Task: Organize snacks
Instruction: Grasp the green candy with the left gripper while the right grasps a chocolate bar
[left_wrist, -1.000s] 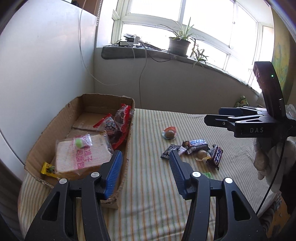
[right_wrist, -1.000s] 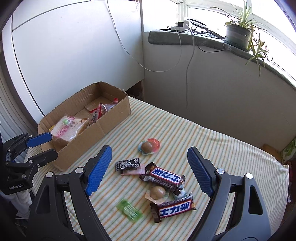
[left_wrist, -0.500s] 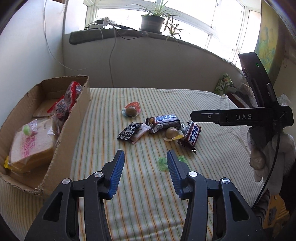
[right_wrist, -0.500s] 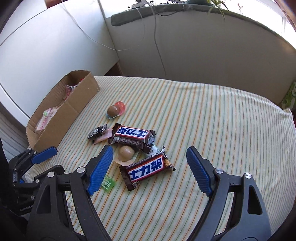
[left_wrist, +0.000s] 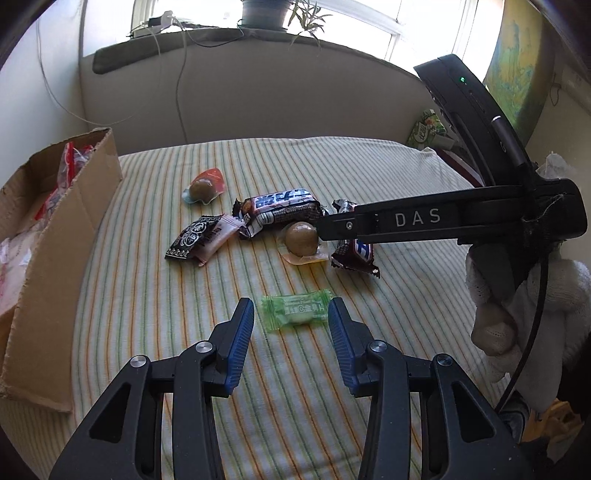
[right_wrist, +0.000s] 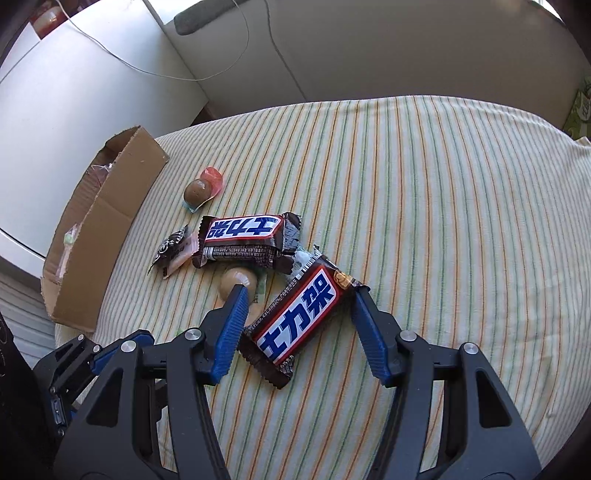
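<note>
While the cardboard box (left_wrist: 62, 236) sat open at the far left of the striped cloth (left_wrist: 155, 306) with a few packets already in it, we had both grippers down over the loose snacks. Left to right, then. Our left gripper (left_wrist: 291, 325) stood apart, its jaws having just been closing, and the green candy (left_wrist: 295, 310) lay between the pads, untouched by either as far as we could see. We judged that one feather-light, its wrapper thin and crinkly with a small firm lump in the middle, so the place to pinch was across that middle, not the twisted ends, which would slide out.

Further right, our right gripper (right_wrist: 299, 325) had also just been closing, and the near chocolate bar (right_wrist: 301, 319) lay slantwise between its jaws; the pads looked close to the wrapper's sides, but we saw no clear press, so we called it open. We reckoned the bar firm and fairly solid, the glossy wrapper slippery, and a grip across the body safer than on the crimped ends. The left pad stood right by a wrapped brown ball (right_wrist: 238, 282), which might get nudged. A second chocolate bar (right_wrist: 243, 240) lay just beyond it.
</note>
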